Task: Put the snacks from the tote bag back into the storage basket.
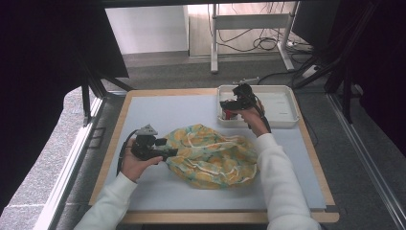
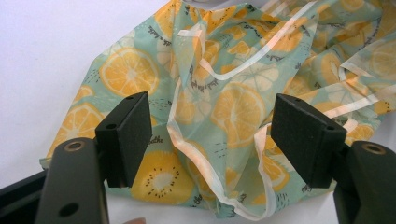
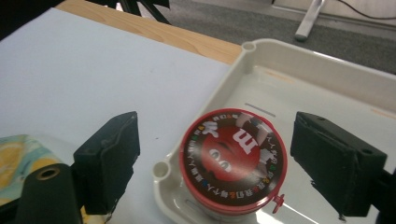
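While a grey mat point(image 1: 158, 191) covers the wood-edged table point(image 1: 215, 218), grey floor and cables are seen beyond. Left gripper point(image 2: 210, 135): jaws apart over the citrus-print bag point(image 2: 233, 102), mid-mat. Right gripper point(image 3: 215, 154): jaws apart above the red tin point(image 3: 232, 156) in the white tray point(image 3: 327, 65); tin partly hidden in the high view.

High view overlooks the table point(image 1: 158, 108); tong cameras look down close.

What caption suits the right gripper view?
Open right gripper poised over a round red tin in the corner of a white tray.
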Available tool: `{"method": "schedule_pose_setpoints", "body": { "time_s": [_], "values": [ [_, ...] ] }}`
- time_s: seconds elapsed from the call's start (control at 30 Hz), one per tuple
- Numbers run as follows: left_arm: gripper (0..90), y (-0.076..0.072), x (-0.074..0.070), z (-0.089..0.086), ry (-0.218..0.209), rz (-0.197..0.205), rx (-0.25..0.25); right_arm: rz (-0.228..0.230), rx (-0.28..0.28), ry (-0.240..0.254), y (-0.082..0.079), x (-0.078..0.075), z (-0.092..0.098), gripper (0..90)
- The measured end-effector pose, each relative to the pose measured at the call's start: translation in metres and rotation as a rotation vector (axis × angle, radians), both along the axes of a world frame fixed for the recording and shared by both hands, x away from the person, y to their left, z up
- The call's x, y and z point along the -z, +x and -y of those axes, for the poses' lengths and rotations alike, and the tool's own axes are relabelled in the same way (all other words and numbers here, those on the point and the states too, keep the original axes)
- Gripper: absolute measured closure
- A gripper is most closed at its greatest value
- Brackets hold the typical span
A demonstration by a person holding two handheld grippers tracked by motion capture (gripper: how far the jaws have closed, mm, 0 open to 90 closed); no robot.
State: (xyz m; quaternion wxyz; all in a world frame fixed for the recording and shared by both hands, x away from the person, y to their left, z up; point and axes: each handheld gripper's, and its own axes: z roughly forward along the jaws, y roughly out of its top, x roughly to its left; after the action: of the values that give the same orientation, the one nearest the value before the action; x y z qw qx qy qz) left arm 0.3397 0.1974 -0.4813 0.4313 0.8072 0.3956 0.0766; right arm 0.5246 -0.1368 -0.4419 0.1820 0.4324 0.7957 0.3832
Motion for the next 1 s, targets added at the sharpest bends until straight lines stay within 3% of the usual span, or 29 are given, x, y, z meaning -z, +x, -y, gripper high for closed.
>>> {"method": "schedule_pose_setpoints", "body": {
  "time_s": [0.33, 0.6, 0.9, 1.0],
  "values": [
    [29.5, 0.0, 0.002, -0.001, 0.007, -0.006, -0.002, 0.025, -0.125, 0.019, -0.026, -0.015, -0.008, 19.4],
    [29.6, -0.003, 0.0, 0.0, 0.004, 0.006, -0.002, 0.012, -0.139, 0.02, -0.047, -0.012, 0.0, 21.2],
    [29.7, -0.002, 0.001, 0.001, 0.015, 0.003, 0.008, 0.022, -0.148, 0.054, -0.088, -0.013, 0.025, 23.1],
    [29.7, -0.002, 0.002, 0.001, 0.014, -0.003, 0.003, 0.031, -0.161, 0.073, -0.111, -0.014, 0.038, 24.4]
  ]
}}
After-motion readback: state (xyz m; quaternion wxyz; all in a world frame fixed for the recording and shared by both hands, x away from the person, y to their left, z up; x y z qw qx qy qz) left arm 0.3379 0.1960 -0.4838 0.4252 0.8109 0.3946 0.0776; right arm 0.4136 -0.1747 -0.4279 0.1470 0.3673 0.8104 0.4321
